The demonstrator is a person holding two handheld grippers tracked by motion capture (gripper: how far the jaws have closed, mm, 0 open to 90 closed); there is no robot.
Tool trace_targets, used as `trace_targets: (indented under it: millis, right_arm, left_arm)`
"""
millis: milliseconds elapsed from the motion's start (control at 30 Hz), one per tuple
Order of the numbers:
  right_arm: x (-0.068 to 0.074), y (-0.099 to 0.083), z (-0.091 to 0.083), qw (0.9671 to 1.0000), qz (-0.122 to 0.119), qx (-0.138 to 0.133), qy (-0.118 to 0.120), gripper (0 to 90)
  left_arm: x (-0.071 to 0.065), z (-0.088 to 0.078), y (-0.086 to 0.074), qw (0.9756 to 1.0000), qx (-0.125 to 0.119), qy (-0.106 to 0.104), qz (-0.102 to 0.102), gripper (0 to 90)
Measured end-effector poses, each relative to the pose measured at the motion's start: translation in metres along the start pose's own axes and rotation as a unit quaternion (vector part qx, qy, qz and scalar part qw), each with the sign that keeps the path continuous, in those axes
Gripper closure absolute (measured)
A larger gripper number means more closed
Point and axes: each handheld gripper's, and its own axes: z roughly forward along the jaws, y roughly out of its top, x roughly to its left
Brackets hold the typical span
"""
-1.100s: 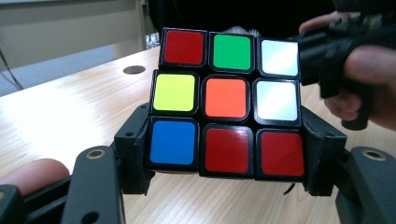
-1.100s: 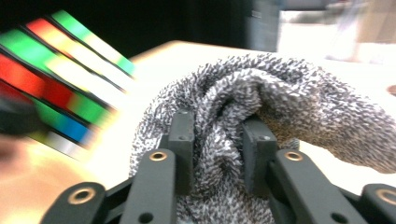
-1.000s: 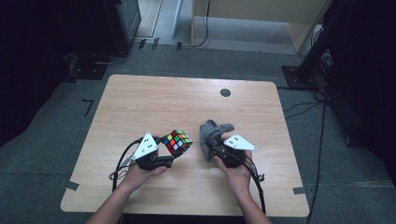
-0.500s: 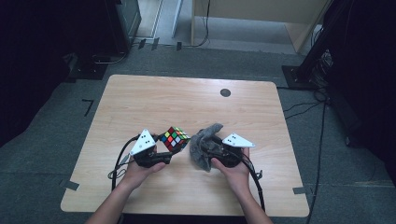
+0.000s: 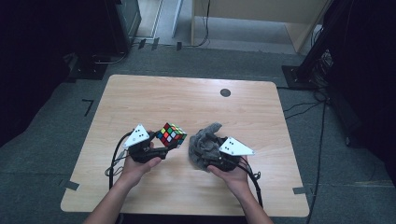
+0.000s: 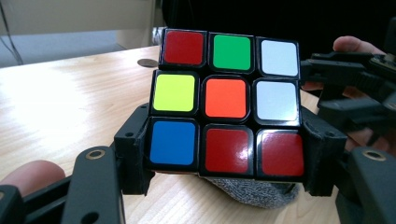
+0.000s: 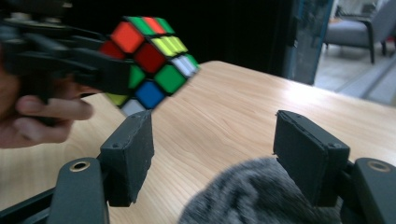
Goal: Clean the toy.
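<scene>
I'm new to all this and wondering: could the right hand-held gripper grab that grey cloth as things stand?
Probably yes. The right hand-held gripper has just been opening, its jaws apart, and the grey cloth bunches on the table right below and between them. Nothing blocks it; the cube sits off in the left hand-held gripper.

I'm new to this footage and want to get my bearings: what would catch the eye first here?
The bright puzzle cube, clamped between the jaws of the left tool and held just above the wooden table near its front edge. Right beside it, a crumpled grey cloth lies under the right tool, whose jaws have just been opening and now stand apart over the cloth.
</scene>
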Motion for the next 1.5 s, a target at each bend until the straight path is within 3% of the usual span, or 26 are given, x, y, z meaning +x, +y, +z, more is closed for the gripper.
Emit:
trace_targets:
  millis: [167, 367, 467, 633, 800, 967, 1100, 1167, 1233, 1333, 1500]
  right_arm:
    - [0.014, 0.001, 0.007, 0.9993, -0.026, 0.000, 0.027, 26.3]
    - [0.025, -0.001, 0.012, 0.9977, -0.064, -0.001, 0.023, 21.5]
    - [0.028, 0.000, 0.013, 0.9969, -0.075, 0.000, 0.020, 19.5]
    - [0.034, -0.002, 0.015, 0.9946, -0.102, -0.009, 0.017, 20.3]
    - [0.041, -0.006, 0.021, 0.9910, -0.133, 0.004, -0.008, 20.5]
    - [0.045, -0.009, 0.021, 0.9857, -0.165, 0.003, -0.034, 27.1]
    - [0.049, -0.010, 0.022, 0.9792, -0.199, 0.001, -0.040, 32.7]
    - [0.048, -0.011, 0.022, 0.9785, -0.202, 0.004, -0.040, 34.0]
    - [0.045, -0.011, 0.021, 0.9799, -0.197, 0.007, -0.032, 34.4]
    - [0.044, -0.012, 0.021, 0.9811, -0.191, 0.015, -0.029, 34.4]
    - [0.036, -0.011, 0.018, 0.9850, -0.167, 0.028, -0.032, 34.5]
  left_arm:
    - [0.001, 0.001, 0.001, 0.9999, 0.008, -0.009, -0.010, 34.1]
    - [-0.004, 0.004, 0.005, 0.9984, 0.023, -0.045, -0.025, 34.1]
    - [-0.007, 0.008, 0.006, 0.9979, 0.035, -0.048, -0.027, 34.0]
    - [-0.011, 0.015, 0.003, 0.9953, 0.048, -0.067, -0.050, 34.0]
    - [-0.019, 0.019, 0.004, 0.9940, 0.063, -0.075, -0.047, 33.9]
    - [-0.020, 0.020, 0.005, 0.9914, 0.075, -0.081, -0.070, 33.8]
    - [-0.018, 0.021, 0.004, 0.9901, 0.080, -0.081, -0.081, 33.3]
    - [-0.016, 0.021, 0.004, 0.9896, 0.076, -0.084, -0.090, 31.4]
    - [-0.013, 0.018, 0.006, 0.9879, 0.060, -0.095, -0.107, 27.4]
    - [-0.011, 0.015, 0.008, 0.9887, 0.047, -0.096, -0.105, 24.7]
    - [-0.005, 0.005, 0.011, 0.9929, 0.018, -0.078, -0.089, 18.9]
